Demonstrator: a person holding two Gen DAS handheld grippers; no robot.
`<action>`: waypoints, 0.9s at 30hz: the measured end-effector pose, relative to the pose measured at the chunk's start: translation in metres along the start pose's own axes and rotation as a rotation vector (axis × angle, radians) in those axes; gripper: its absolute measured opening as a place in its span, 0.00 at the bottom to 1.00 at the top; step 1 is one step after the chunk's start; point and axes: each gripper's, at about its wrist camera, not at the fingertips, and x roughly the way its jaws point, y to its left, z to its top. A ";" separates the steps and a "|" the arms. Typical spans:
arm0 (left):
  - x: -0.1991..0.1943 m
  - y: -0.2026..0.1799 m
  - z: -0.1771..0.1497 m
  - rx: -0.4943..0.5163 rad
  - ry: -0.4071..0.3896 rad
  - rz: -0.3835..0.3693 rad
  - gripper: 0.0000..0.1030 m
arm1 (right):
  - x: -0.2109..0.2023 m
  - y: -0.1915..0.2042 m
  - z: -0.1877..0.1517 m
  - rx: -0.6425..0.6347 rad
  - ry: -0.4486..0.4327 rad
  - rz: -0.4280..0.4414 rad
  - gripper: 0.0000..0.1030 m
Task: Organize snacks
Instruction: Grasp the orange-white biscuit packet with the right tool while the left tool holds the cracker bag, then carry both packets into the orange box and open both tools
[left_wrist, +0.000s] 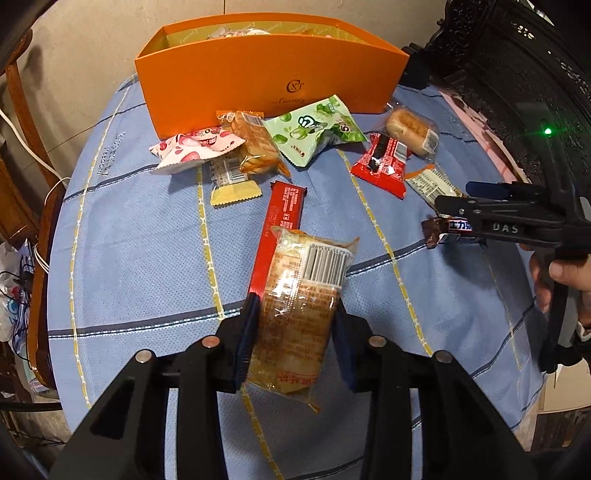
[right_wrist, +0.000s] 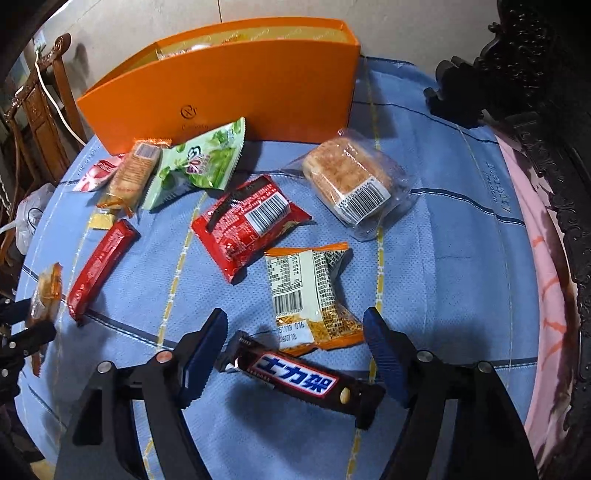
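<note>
The left tongs (left_wrist: 295, 317) are clamped on a clear-wrapped pastry with a barcode label (left_wrist: 301, 310), both blue pads pressed against its sides, holding it above the blue checked cloth on the worktop (left_wrist: 129, 258). Just behind it a long red bar (left_wrist: 279, 225) lies on the cloth.

The right tongs (right_wrist: 295, 354) stand apart, straddling a dark brown chocolate bar with white characters on a blue band (right_wrist: 303, 376); the bar lies flat between the pads, with neither pad pressing on it. A hand (left_wrist: 565, 273) holds these tongs at the right edge of the left wrist view.

Just beyond the bar lies an orange-and-white packet (right_wrist: 310, 295), then a red packet with a barcode (right_wrist: 247, 225) and a clear-wrapped cake (right_wrist: 351, 181). Farther back, a green packet (right_wrist: 201, 162), a wrapped biscuit (right_wrist: 131, 177) and a pink-and-white packet (left_wrist: 195, 147) lie close to an open orange box (left_wrist: 258, 74), which already holds some wrapped snacks.
</note>
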 end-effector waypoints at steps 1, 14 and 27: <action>0.001 0.000 0.001 -0.001 0.003 -0.001 0.36 | 0.002 0.000 0.000 -0.004 0.002 -0.005 0.73; 0.012 0.002 0.011 -0.013 0.022 0.010 0.36 | 0.019 -0.002 0.002 -0.025 0.047 -0.038 0.40; -0.037 0.002 0.068 -0.032 -0.102 0.080 0.36 | -0.075 0.005 0.039 -0.039 -0.155 0.070 0.36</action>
